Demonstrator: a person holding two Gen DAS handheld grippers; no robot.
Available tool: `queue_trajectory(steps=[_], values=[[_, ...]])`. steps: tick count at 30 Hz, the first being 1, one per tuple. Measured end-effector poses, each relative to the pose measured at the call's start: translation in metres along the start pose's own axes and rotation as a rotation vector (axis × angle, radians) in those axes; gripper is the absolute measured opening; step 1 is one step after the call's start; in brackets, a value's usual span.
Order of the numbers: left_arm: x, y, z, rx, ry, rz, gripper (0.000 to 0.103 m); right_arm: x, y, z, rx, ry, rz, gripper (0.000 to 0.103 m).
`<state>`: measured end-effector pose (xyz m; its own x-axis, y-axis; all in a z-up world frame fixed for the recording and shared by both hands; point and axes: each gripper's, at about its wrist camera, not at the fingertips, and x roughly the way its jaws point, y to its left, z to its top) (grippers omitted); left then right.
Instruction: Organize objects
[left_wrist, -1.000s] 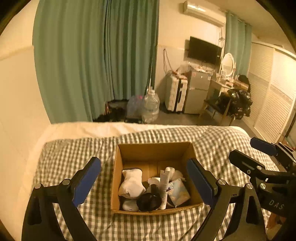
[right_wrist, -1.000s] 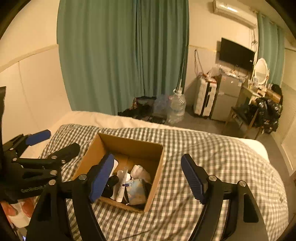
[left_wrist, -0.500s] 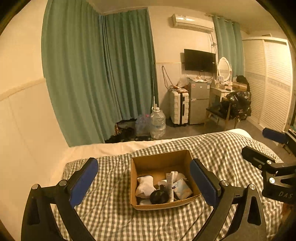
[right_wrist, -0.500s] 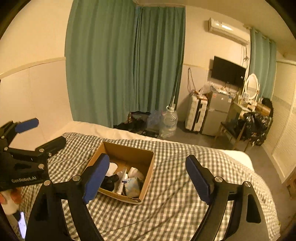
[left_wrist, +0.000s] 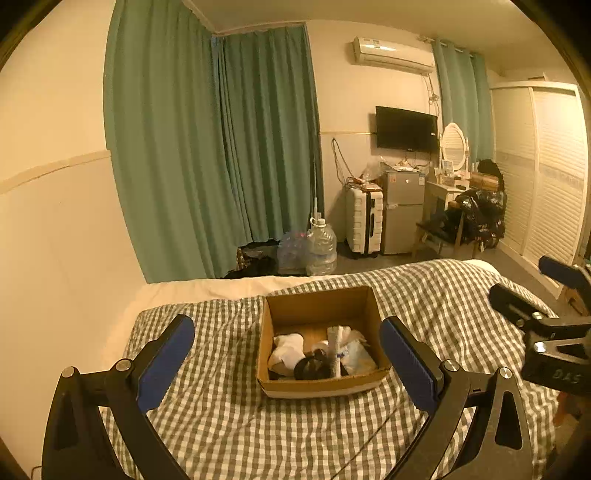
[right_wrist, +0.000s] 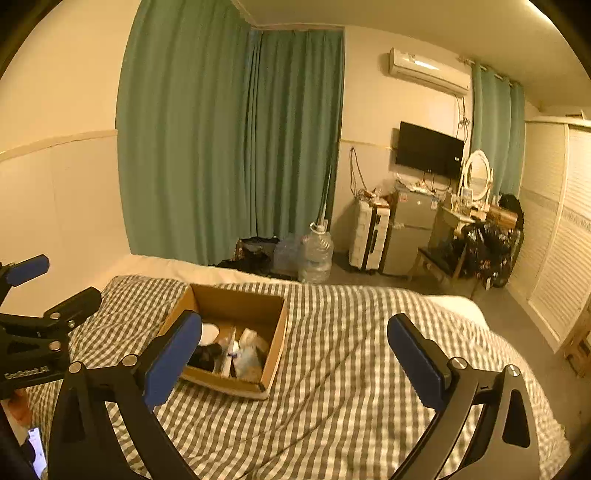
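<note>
Both wrist views face bed from above, sharing box (left_wrist: 321, 384) (right_wrist: 273, 354).

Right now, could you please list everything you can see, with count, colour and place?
cardboard box: 1, brown, on the bed, open
white sock: 1, in box, left
black round item: 1, box front
white tube: 1, box middle
checked blanket: 1, grey-white, covering the bed
curtains: green, far wall
water jug: 1, clear, floor
suitcase: 1, white, by the fridge
TV: 1, black, wall
left tool: open
right tool: open
</note>
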<state>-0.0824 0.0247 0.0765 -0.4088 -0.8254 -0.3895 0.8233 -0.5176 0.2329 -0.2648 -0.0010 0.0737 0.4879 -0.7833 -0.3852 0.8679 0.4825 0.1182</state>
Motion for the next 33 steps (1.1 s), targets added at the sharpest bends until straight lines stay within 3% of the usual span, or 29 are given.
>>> queue_trajectory(steps=[4, 9, 13, 15, 18, 22, 33], values=[[-0.001, -0.005, -0.025, 0.017, -0.004, 0.020, 0.103, 0.006, 0.005, -0.032, 0.005, 0.011, 0.005, 0.101], [0.001, -0.008, -0.056, -0.013, -0.007, 0.052, 0.103, 0.005, 0.023, -0.074, -0.046, -0.042, -0.008, 0.101], [0.007, -0.007, -0.085, -0.040, 0.003, 0.056, 0.103, 0.005, 0.027, -0.090, -0.028, -0.043, 0.045, 0.101], [0.011, -0.005, -0.094, -0.044, 0.012, 0.075, 0.103, 0.005, 0.031, -0.095, -0.056, -0.059, 0.031, 0.101], [0.021, 0.000, -0.103, -0.056, 0.039, 0.047, 0.103, 0.009, 0.033, -0.099, -0.081, -0.060, -0.002, 0.101], [0.025, 0.005, -0.107, -0.083, 0.046, 0.024, 0.103, 0.016, 0.028, -0.106, -0.055, -0.048, 0.017, 0.101], [0.026, 0.005, -0.109, -0.079, 0.062, 0.027, 0.103, 0.018, 0.021, -0.113, -0.027, -0.035, -0.010, 0.101]])
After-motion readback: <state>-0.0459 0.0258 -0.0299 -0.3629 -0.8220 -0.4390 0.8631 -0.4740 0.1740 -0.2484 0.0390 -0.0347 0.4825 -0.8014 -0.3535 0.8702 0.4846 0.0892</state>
